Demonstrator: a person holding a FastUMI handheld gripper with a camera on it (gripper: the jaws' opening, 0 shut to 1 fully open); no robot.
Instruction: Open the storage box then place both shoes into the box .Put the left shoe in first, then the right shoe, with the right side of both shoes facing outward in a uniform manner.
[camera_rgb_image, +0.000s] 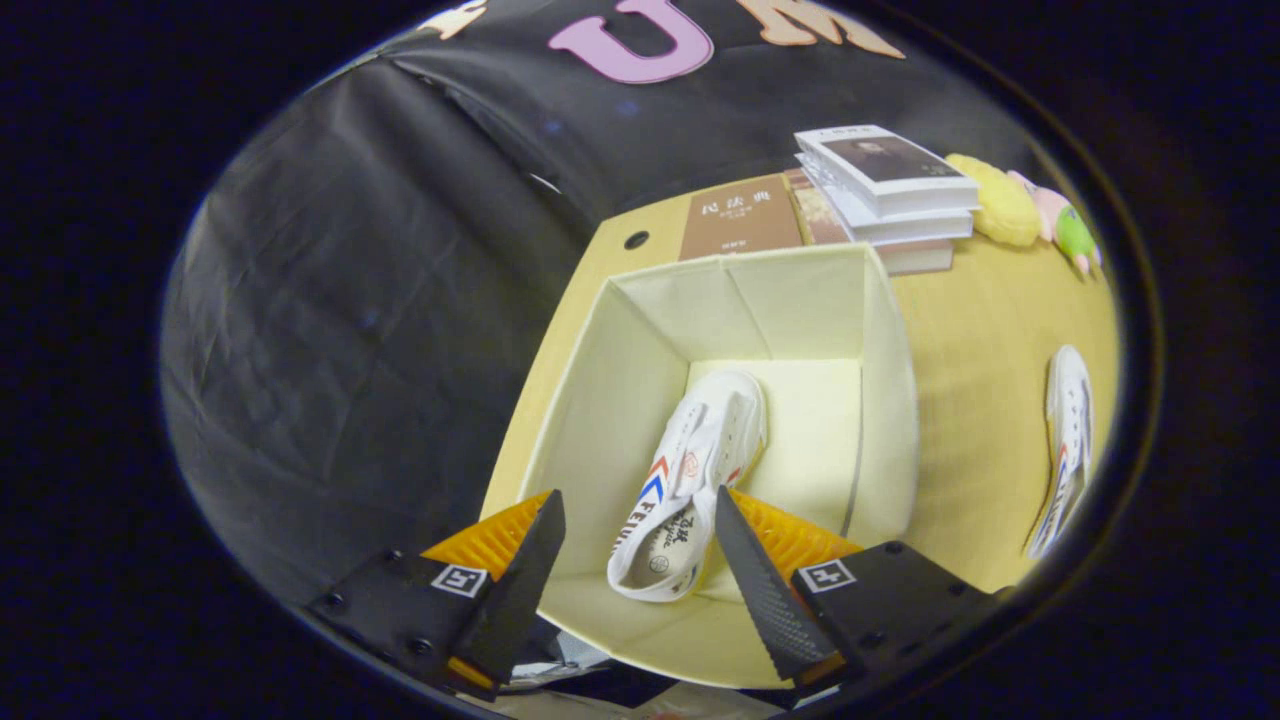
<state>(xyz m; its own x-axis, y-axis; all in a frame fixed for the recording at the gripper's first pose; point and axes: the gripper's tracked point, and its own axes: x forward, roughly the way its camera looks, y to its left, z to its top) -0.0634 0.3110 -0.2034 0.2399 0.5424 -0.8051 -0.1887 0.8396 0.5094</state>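
**One shoe boxed, second shoe waiting on table**

While the gripper (640, 520) hangs over the near rim of the storage box (600, 400), its fingers are spread wide and nothing is held between them. Leftmost, the booth's black cloth wall is seen, then the box, open-topped with pale inner walls. One white shoe (685, 490) is lying on the box floor on its side, between and just beyond the fingertips; the right finger (750, 570) overlaps its heel end in the view, though contact cannot be told. Behind the box a brown book (738, 220) and a stack of books (890, 195) are placed, with plush toys (1030, 210) further right. The second shoe (1065, 450) is lying on the yellow table (980, 400), well apart from the box on its right.

Risks, as judged: the boxed shoe could be nudged off its pose if the fingers are lifted carelessly; the soft box wall could be caught and dragged; the second shoe could be gripped badly, so it is dropped in facing the wrong way, mismatched with the first.
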